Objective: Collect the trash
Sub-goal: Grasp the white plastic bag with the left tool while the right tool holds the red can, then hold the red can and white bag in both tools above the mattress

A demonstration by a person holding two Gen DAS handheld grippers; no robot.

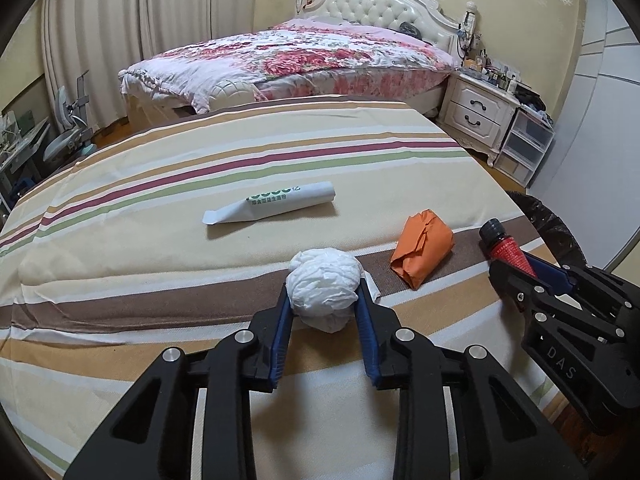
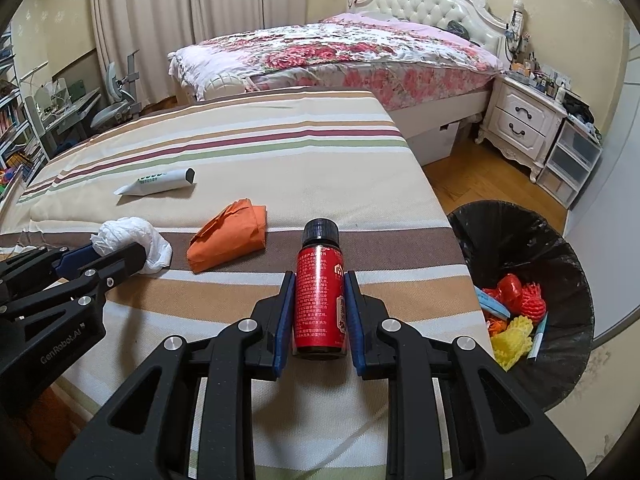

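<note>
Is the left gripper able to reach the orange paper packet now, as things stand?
Probably not yet. The left gripper is already shut on the white crumpled wad, so its jaws are full. The orange paper packet lies uncovered just to its right, with nothing between them.

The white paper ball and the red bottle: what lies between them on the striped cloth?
The orange paper wad lies between the white paper ball and the red bottle, touching neither. The right wrist view shows it best.
</note>
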